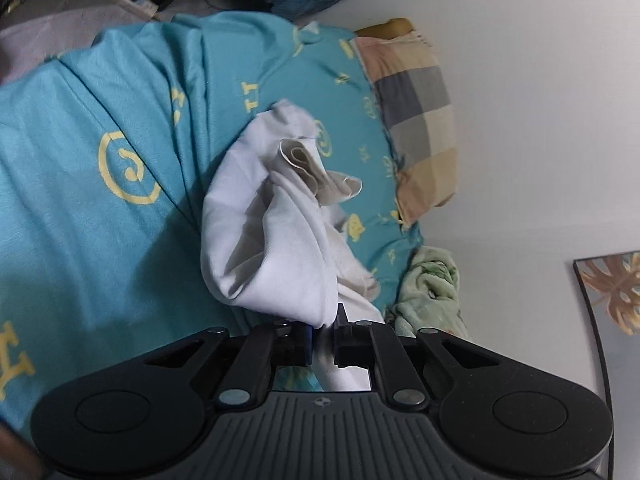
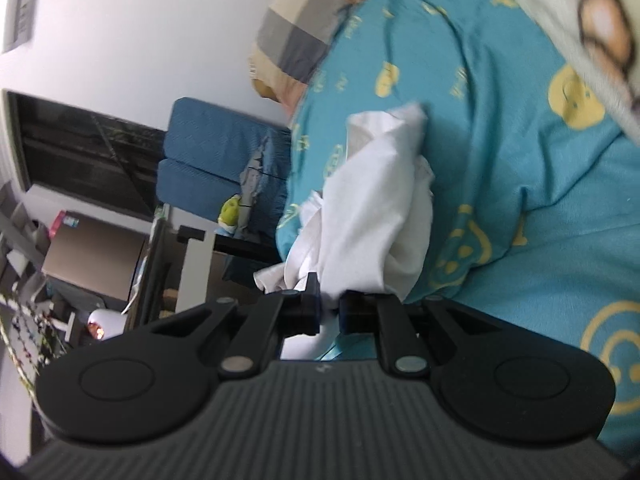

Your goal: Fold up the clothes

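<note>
Both pinching white garment (image 1: 276, 232): left hand-held gripper (image 1: 322, 336), right hand-held gripper (image 2: 329, 312). Bunched above teal bed sheet (image 1: 100, 240). I'd pull hands apart, shake flat, lay down, then fold.

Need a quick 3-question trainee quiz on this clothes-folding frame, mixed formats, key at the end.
1. True or false: the left gripper and the right gripper are each shut on the white garment.
2. Multiple choice: what does the garment lie over? A) a bare wooden floor B) a teal bedsheet with yellow prints C) a glass desk
3. Fill in: at the head of the bed, against the wall, sits a ______ pillow.

Key: 1 true: both views show white cloth pinched between closed jaws. 2 B. 3 checked, in grey, cream and peach squares.
</note>
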Available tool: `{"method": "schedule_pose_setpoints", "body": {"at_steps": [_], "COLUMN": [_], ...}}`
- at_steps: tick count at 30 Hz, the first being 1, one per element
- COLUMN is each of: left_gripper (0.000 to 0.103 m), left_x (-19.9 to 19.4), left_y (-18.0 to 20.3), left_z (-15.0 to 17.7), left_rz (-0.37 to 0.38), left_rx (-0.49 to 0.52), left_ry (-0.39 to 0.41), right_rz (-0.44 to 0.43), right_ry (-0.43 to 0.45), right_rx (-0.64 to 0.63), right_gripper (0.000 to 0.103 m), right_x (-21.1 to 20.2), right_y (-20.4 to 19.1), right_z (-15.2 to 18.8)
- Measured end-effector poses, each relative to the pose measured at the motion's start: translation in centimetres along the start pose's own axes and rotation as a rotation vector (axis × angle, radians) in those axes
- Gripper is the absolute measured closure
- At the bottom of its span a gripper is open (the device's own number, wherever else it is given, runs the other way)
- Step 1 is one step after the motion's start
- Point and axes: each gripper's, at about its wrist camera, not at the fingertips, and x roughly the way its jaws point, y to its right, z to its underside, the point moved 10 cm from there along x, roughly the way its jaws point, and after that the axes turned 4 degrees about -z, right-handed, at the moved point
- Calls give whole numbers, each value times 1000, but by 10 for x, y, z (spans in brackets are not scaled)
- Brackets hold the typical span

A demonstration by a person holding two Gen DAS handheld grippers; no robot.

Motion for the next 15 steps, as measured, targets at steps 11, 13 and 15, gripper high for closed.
{"method": "schedule_pose_setpoints", "body": {"at_steps": [11, 13, 15], "left_gripper": [94, 94, 94], "left_x": [-110, -116, -114], "left_y": [-24, -29, -29], "left_z": [94, 101, 100], "left_rz": [-5, 14, 29], "left_rx": [47, 32, 21], "left_ry": [-28, -35, -34], "right_rz": [71, 78, 83], "right_ry": [-9, -6, -1], "right_rx": [16, 27, 38], "right_gripper": [92, 92, 92], "right_x": [-107, -119, -122], "right_y": [-3, 0, -1], "right_z": [79, 90, 91]}}
